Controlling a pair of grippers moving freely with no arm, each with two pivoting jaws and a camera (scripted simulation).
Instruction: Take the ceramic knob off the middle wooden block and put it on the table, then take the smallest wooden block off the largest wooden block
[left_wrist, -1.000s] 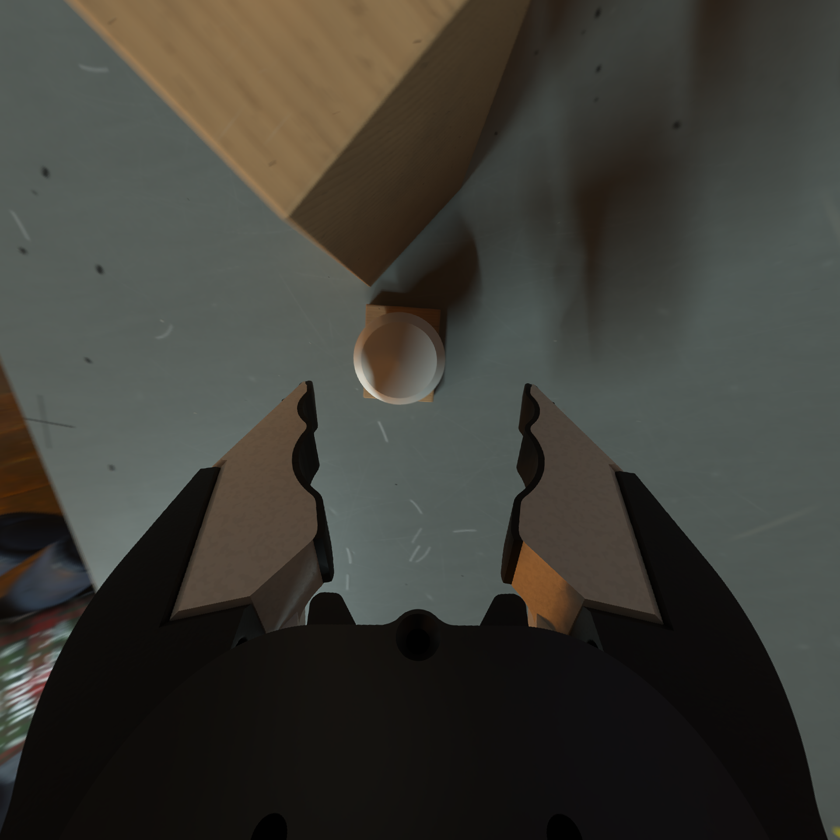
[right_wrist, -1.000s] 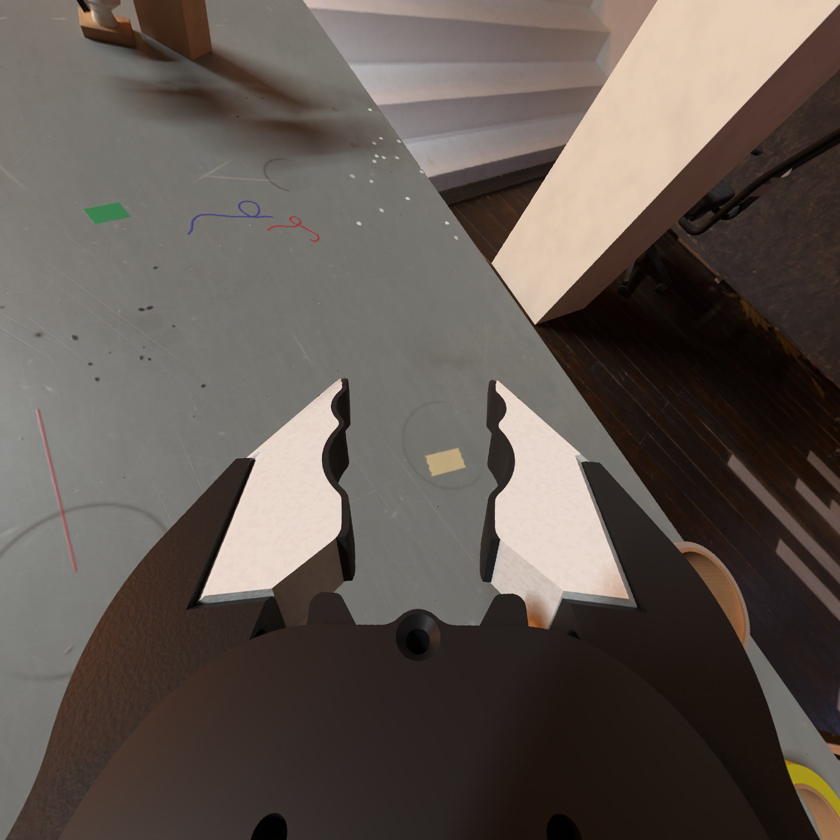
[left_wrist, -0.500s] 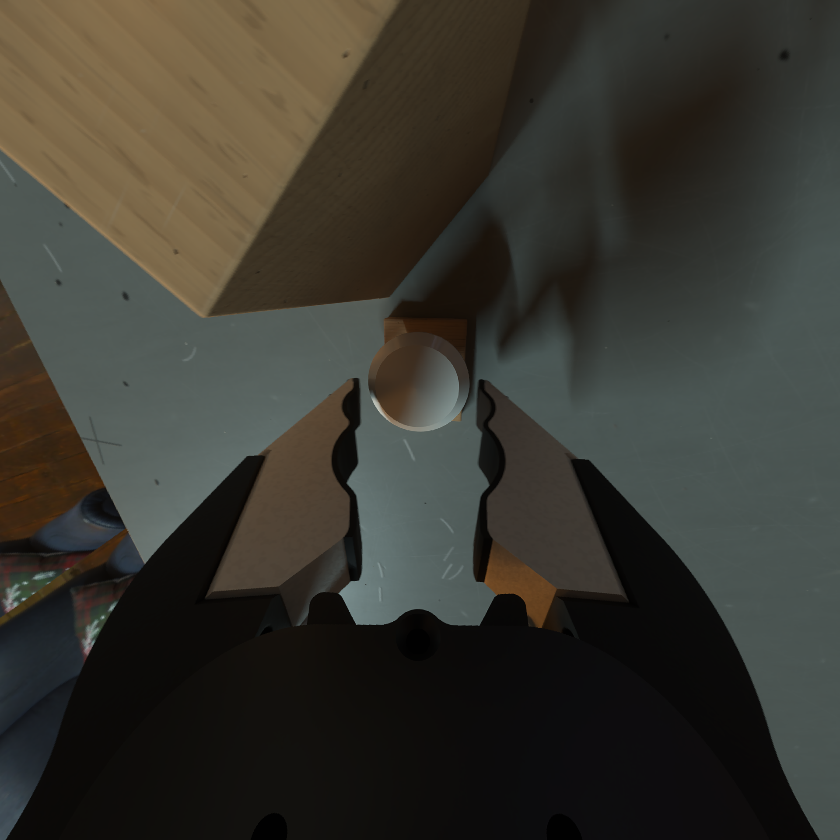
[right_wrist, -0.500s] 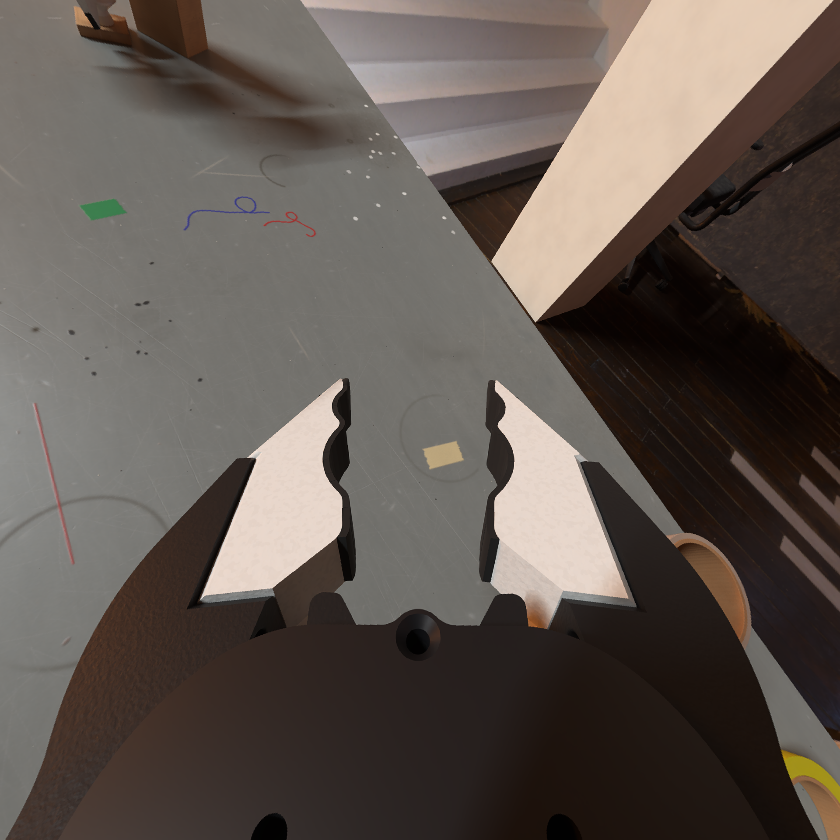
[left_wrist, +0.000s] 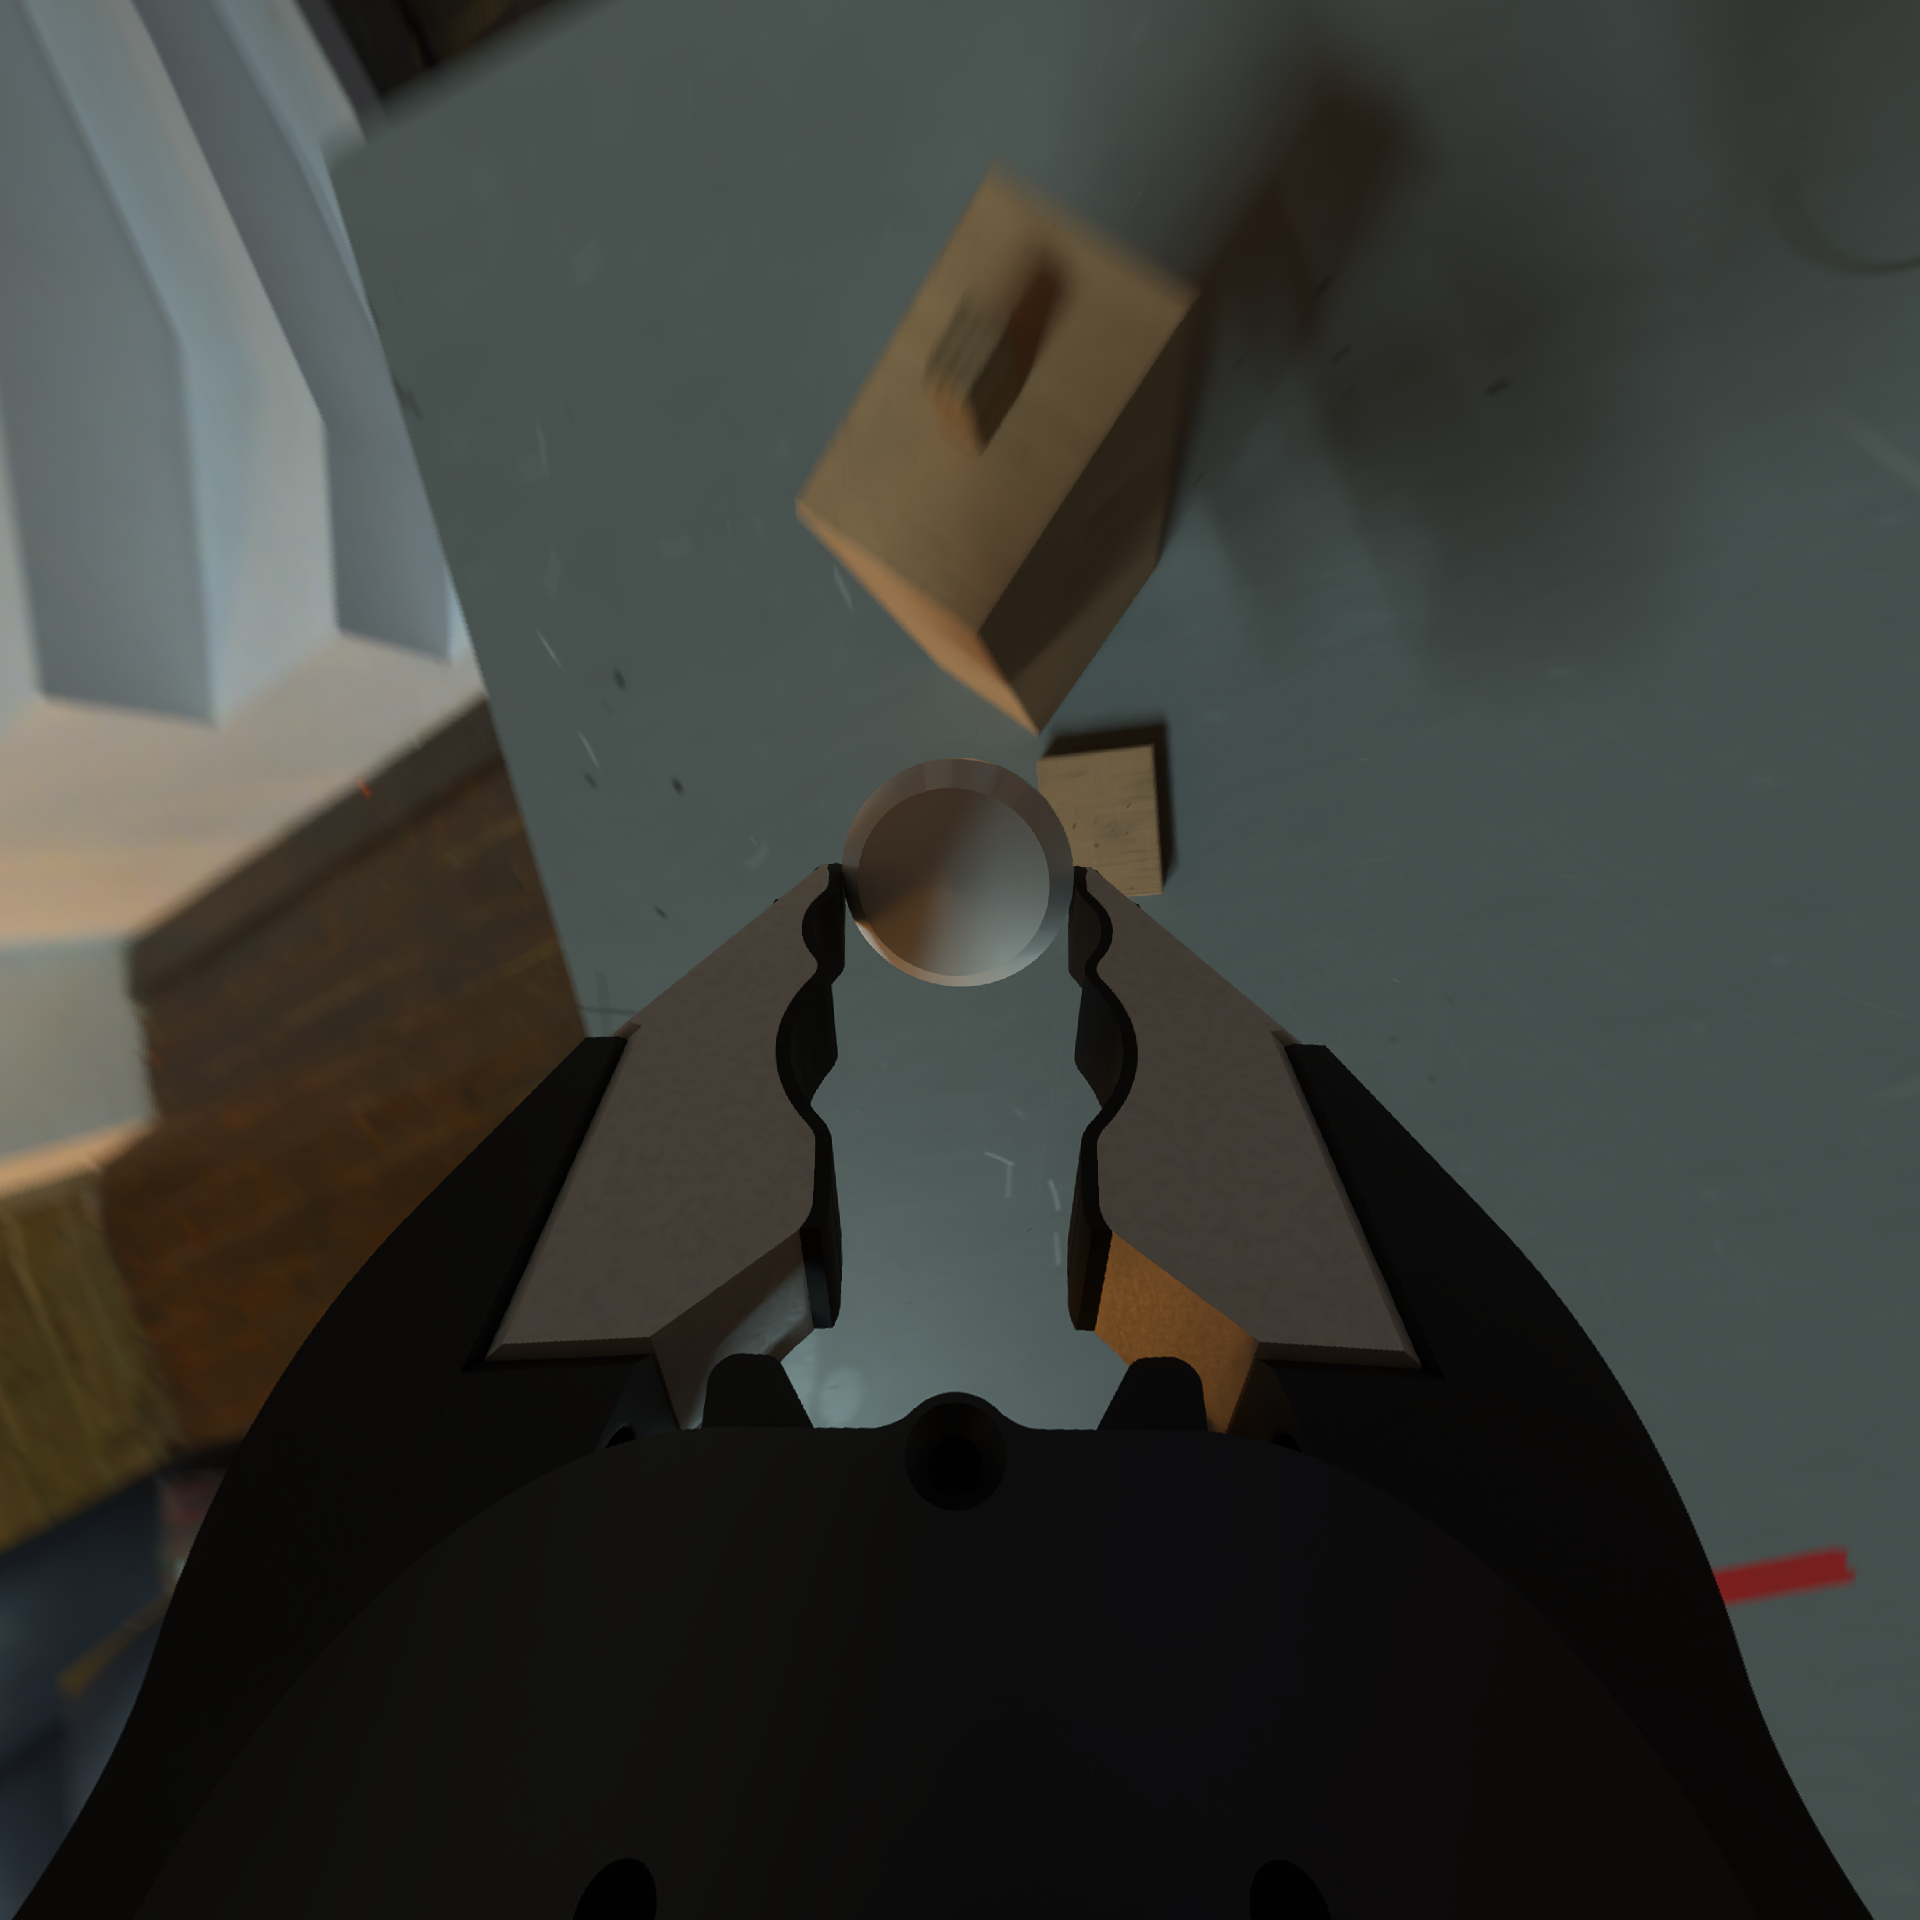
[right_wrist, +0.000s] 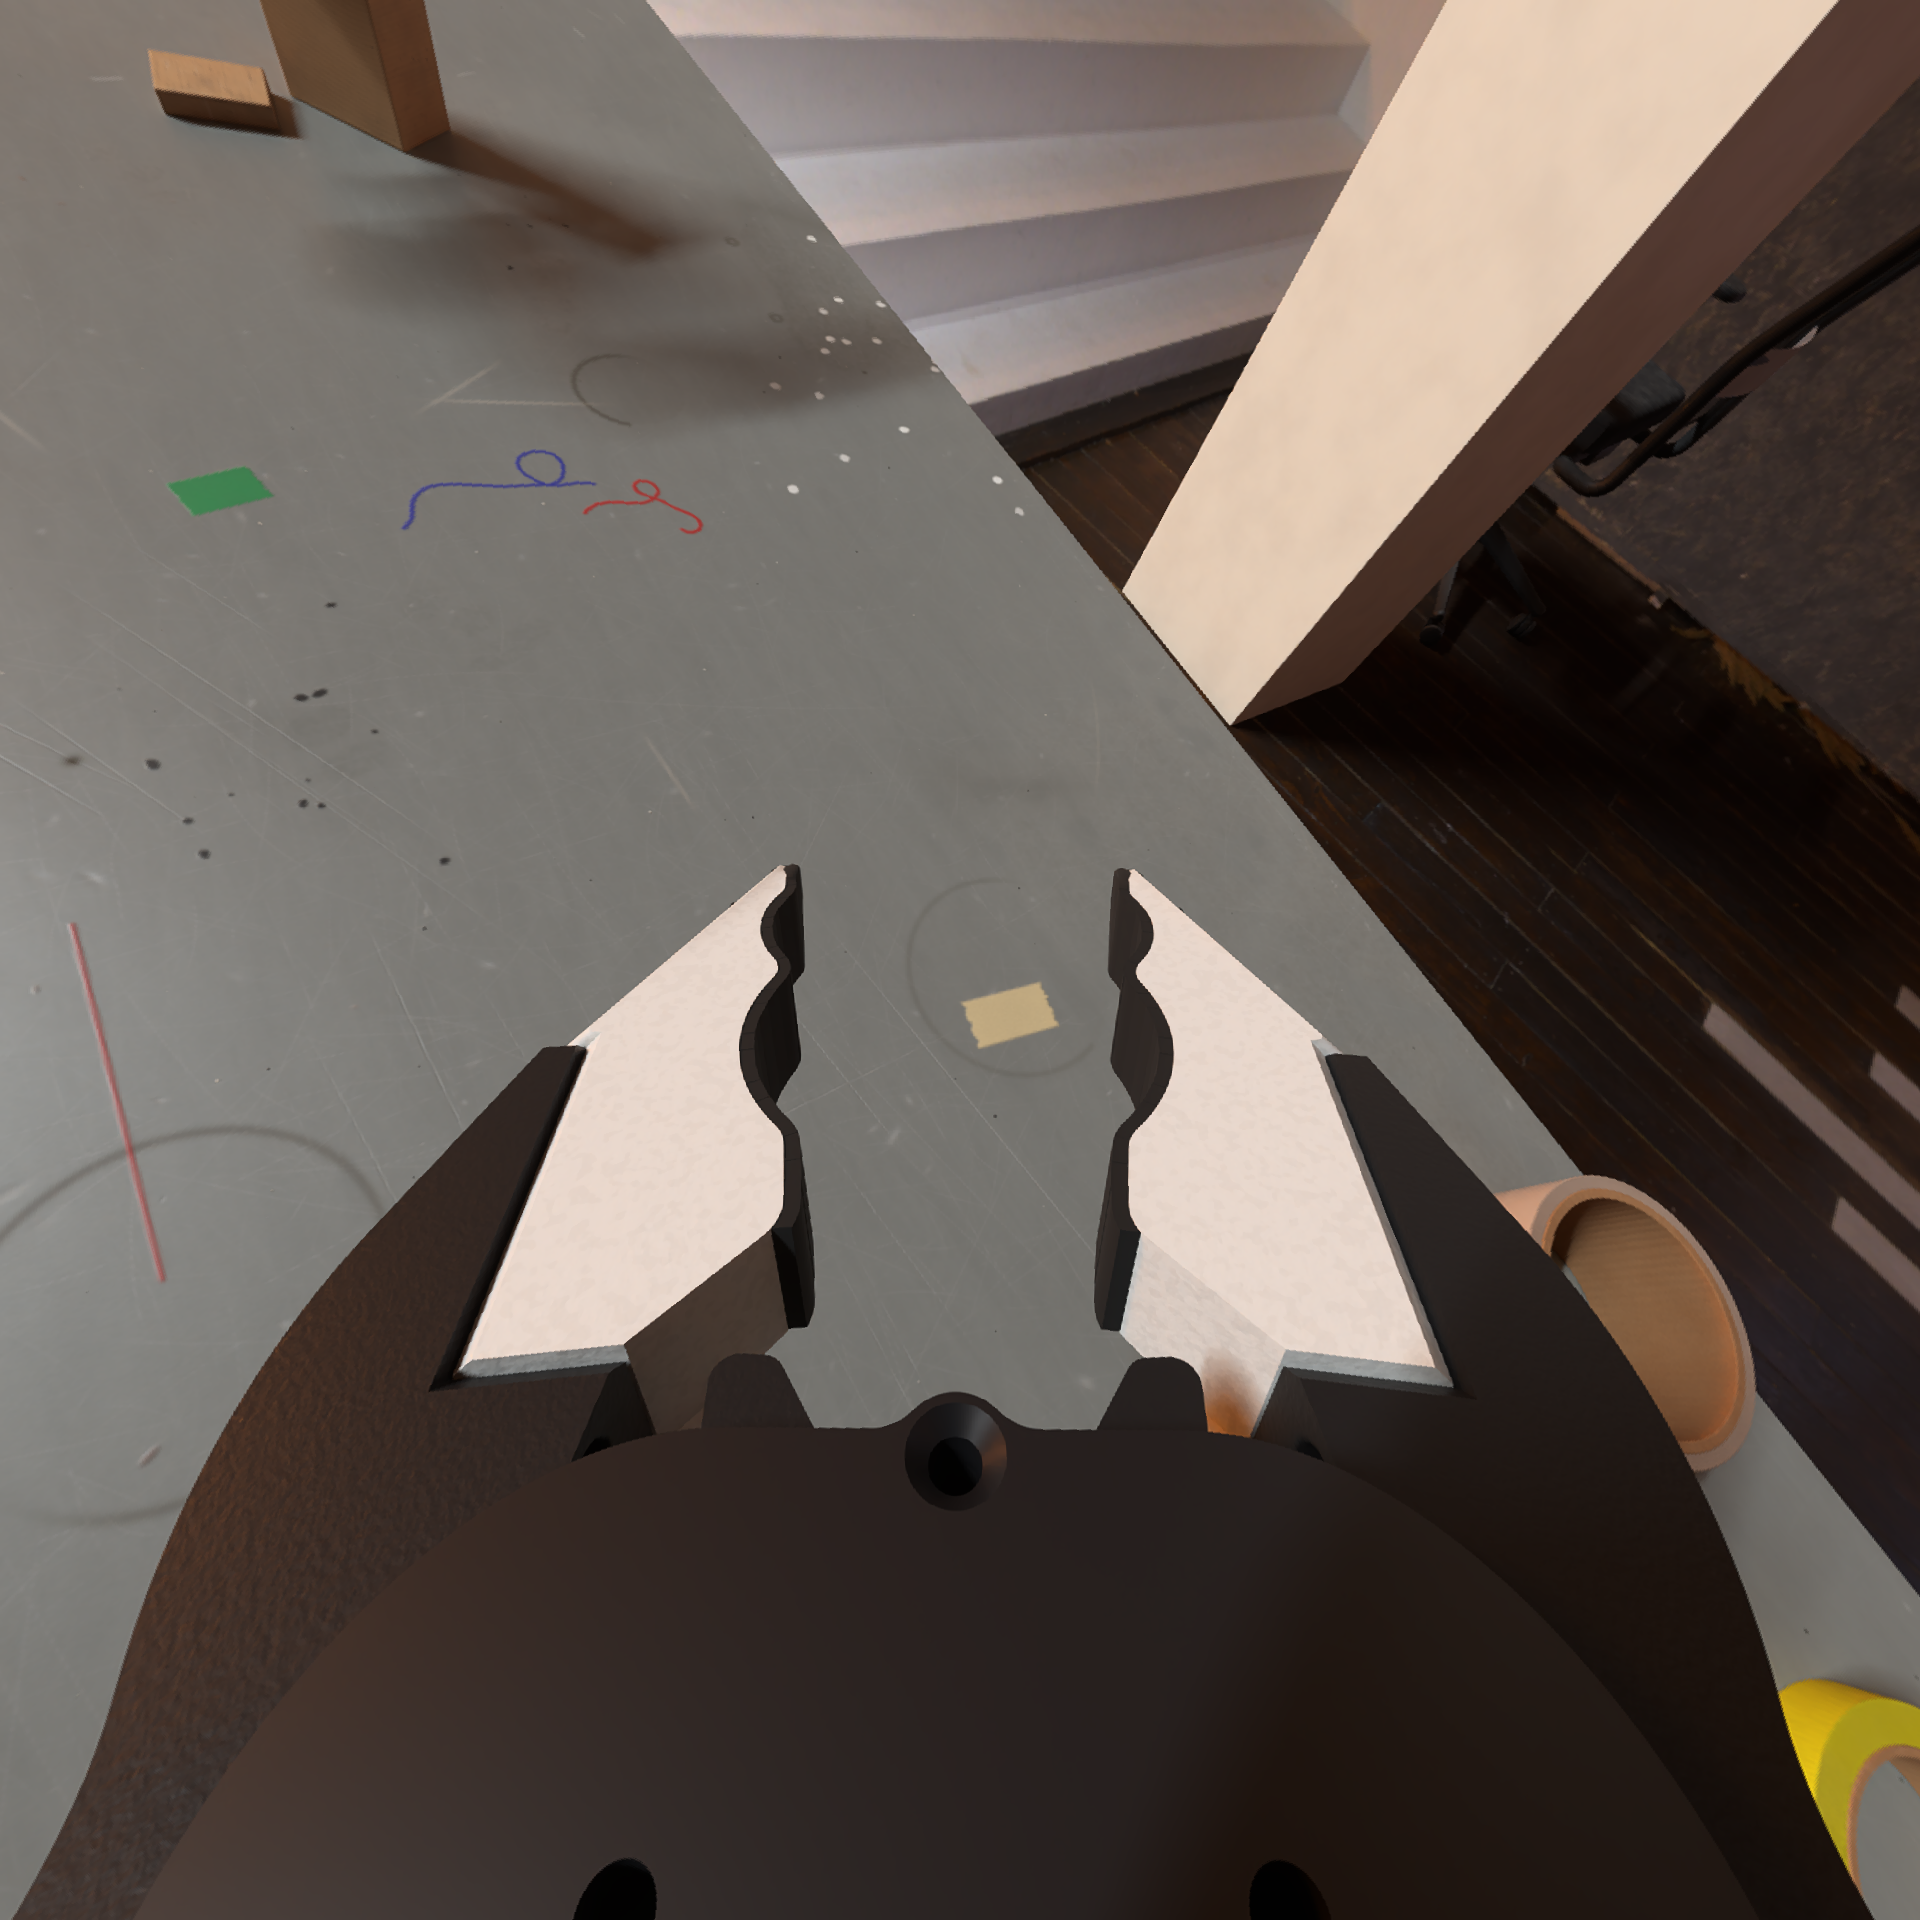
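Note:
In the left wrist view my left gripper (left_wrist: 958, 883) is shut on the white ceramic knob (left_wrist: 956, 873) and holds it high above the grey table (left_wrist: 1507, 935). Below, the flat middle wooden block (left_wrist: 1107, 821) lies bare on the table. Beside it stands the largest wooden block (left_wrist: 997, 436), with the smallest wooden block (left_wrist: 992, 348) on its top face. In the right wrist view my right gripper (right_wrist: 956, 894) is open and empty over the table's near right part. The middle block (right_wrist: 213, 88) and the largest block (right_wrist: 358, 62) show far off at the top left.
The table's left edge (left_wrist: 457, 644) drops to a wooden floor and pale steps. In the right wrist view a brown tape roll (right_wrist: 1631, 1320) and a yellow tape roll (right_wrist: 1860, 1797) lie at the table's right edge. A beige tape patch (right_wrist: 1008, 1013) and a green patch (right_wrist: 218, 488) mark the table.
My left gripper closed on the knob and lifted it off the middle block, rising well above the table. The right gripper has barely moved.

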